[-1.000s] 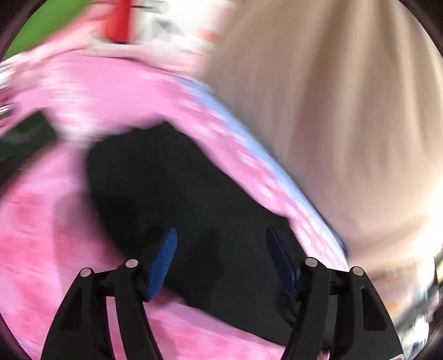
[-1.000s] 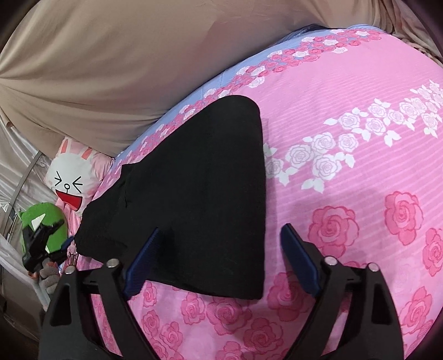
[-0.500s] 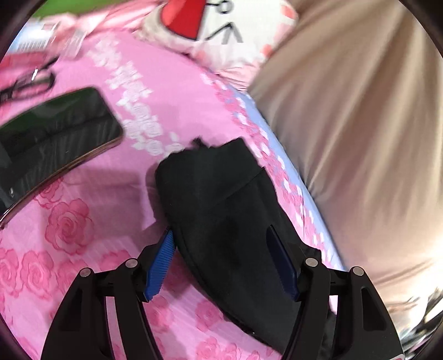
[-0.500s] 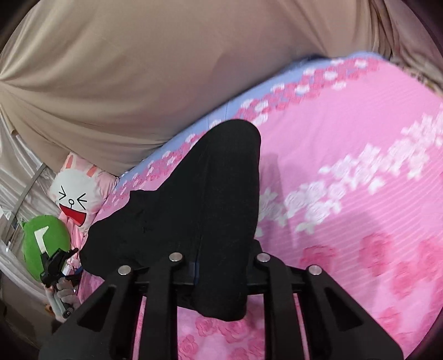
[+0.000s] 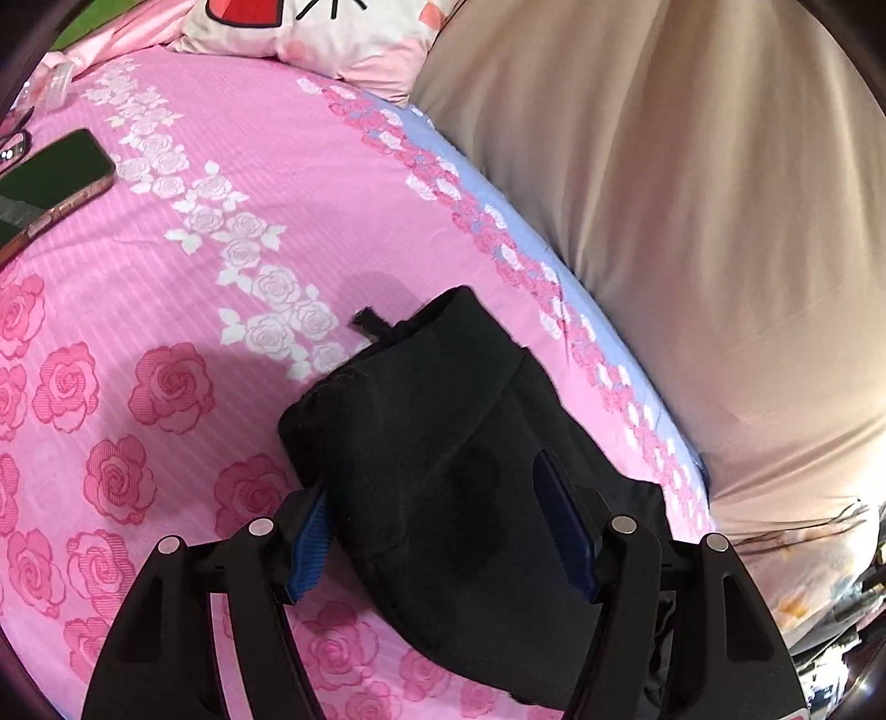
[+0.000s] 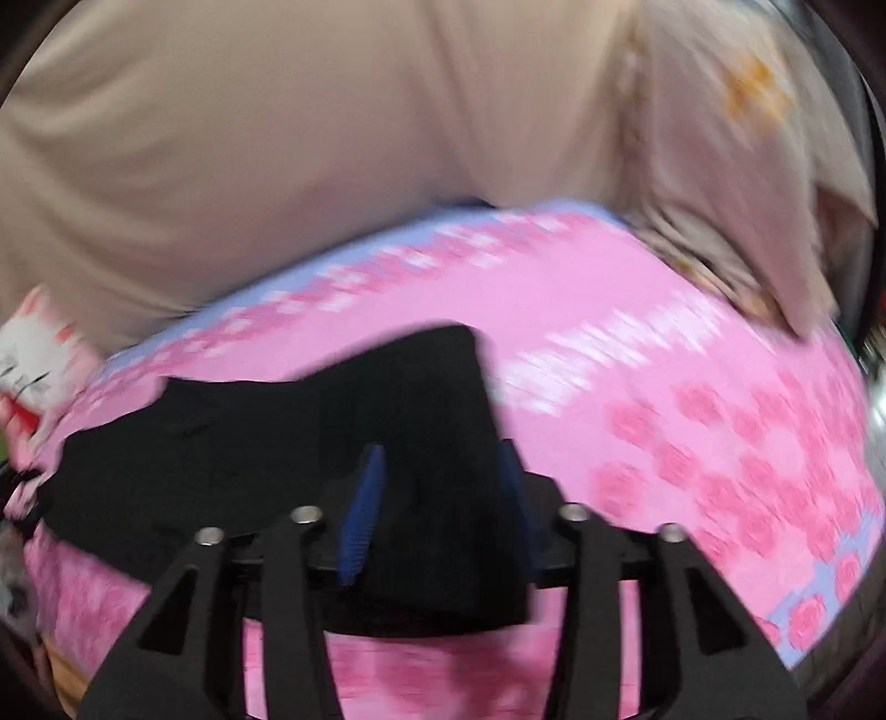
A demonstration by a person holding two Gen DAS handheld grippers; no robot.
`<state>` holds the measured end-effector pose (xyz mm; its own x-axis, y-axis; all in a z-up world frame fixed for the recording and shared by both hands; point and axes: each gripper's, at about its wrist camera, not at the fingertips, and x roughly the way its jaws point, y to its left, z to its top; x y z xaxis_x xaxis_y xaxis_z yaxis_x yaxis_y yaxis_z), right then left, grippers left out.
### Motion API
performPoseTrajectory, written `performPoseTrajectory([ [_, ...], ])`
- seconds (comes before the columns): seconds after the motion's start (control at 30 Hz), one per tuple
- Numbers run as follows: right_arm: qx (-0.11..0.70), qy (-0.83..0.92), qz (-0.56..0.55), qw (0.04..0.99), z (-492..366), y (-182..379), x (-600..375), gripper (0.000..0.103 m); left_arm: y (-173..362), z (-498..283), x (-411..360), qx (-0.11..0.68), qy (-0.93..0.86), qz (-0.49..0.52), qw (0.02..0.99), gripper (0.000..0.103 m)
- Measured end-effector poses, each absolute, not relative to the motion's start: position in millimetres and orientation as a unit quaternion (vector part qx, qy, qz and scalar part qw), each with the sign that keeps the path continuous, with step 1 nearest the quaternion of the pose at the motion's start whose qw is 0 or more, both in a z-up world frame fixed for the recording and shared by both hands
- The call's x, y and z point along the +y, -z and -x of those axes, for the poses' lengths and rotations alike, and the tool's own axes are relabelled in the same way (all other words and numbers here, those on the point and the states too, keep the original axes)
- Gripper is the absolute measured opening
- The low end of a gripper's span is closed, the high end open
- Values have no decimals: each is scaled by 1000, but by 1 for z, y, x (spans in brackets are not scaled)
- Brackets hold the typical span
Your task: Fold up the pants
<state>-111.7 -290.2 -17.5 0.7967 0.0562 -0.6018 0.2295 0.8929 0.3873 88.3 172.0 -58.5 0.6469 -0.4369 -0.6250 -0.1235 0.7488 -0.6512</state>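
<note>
The black pants (image 5: 443, 443) lie folded on the pink rose-print bedsheet (image 5: 166, 277), waistband end toward the pillow. My left gripper (image 5: 443, 531) is open, its blue-padded jaws straddling the waistband end without pinching it. In the right wrist view, which is blurred by motion, the pants (image 6: 277, 443) stretch leftward across the sheet. My right gripper (image 6: 443, 498) has its jaws partly apart around a bunched fold of the black cloth; whether they pinch it is unclear.
A phone (image 5: 50, 183) and glasses lie on the sheet at the far left. A cartoon rabbit pillow (image 5: 310, 33) sits at the head. A beige curtain (image 5: 692, 221) hangs along the far edge of the bed; it also shows in the right wrist view (image 6: 277, 138).
The left gripper has swung toward the waistband end and steadied, still open. The right gripper was open, shut on the leg end half a second ago, and now shows its jaws partly apart while moving.
</note>
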Motion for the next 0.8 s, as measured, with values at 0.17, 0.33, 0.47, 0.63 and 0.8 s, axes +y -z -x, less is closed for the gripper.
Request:
performPoseTrajectory([
  [0.17,364,-81,-137,918,64,35,-210,54,56,-79,174,411,95,344,839,66],
  [0.33,365,-85,-193,907,41,35,-224,11,60,-72,185,415,97,347,835,66],
  [0.47,323,-135,-215,912,34,1,-217,11,62,-71,194,408,97,363,832,66],
  [0.63,403,-138,-197,883,10,68,-192,14,76,-72,202,408,103,416,806,67],
  [0.8,368,-143,-270,878,27,55,-218,41,83,-77,202,415,103,436,792,70],
])
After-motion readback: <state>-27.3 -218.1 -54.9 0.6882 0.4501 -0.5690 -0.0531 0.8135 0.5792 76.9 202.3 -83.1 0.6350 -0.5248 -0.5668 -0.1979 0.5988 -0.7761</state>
